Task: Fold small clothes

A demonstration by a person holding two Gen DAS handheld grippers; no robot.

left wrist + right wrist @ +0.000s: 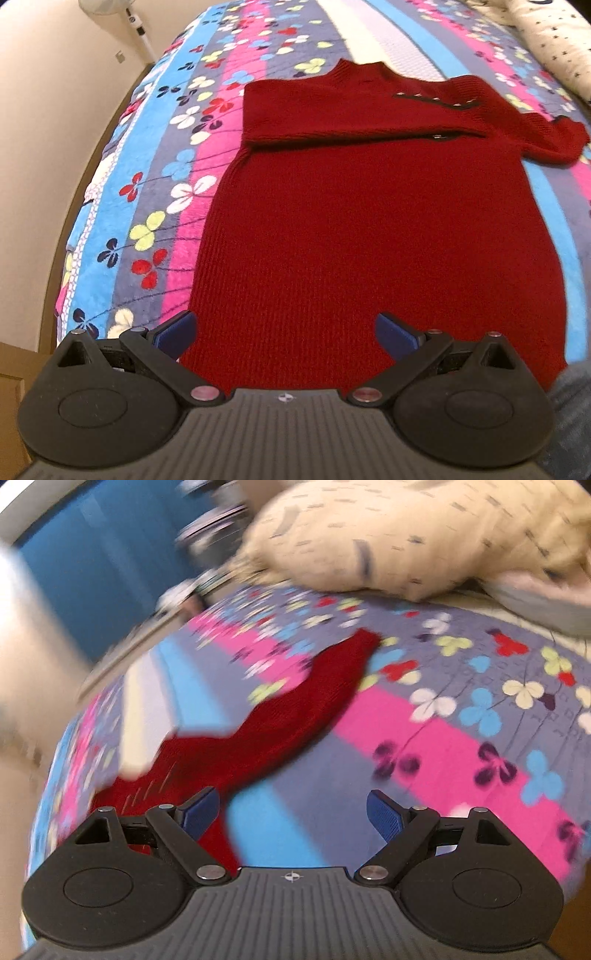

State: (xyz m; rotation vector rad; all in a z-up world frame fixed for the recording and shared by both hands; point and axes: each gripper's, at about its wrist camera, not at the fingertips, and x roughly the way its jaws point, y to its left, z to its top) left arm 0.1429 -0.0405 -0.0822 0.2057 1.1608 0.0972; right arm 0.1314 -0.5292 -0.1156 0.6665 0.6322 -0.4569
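From where I stand, the red sweater (369, 229) lies flat on the bed (155, 166), filling the centre of the left wrist view, hem at the bottom of the frame and neck at the top.

Progress, reading left to right:
- Left side of the frame: one sleeve (332, 118) appears already folded across the chest, lying as a band from the left edge of the garment toward the right. I judge this first fold done.
- Centre: the body is spread smooth, with no crosswise fold yet.
- Upper right of the frame: the other sleeve (554, 140) sticks out past the body onto the blanket (110, 221). This fold looks outstanding.

What remains, in my judgement: bring in the second sleeve, then fold the body up into a compact packet.

Grippers:
- Left gripper (286, 336) hangs over the hem at the bottom of the frame, fingers spread wide and holding nothing.
- Right gripper (291, 812) sits at the bottom of the right wrist view, fingers likewise wide and empty. The view is blurred. The unfolded sleeve (295, 716) runs from lower left to upper centre there, its base passing behind the left finger (199, 812); contact cannot be confirmed.

Containers: none visible in either view. A pale pillow (406, 542) lies at the top of the right wrist view, well apart from the sweater.
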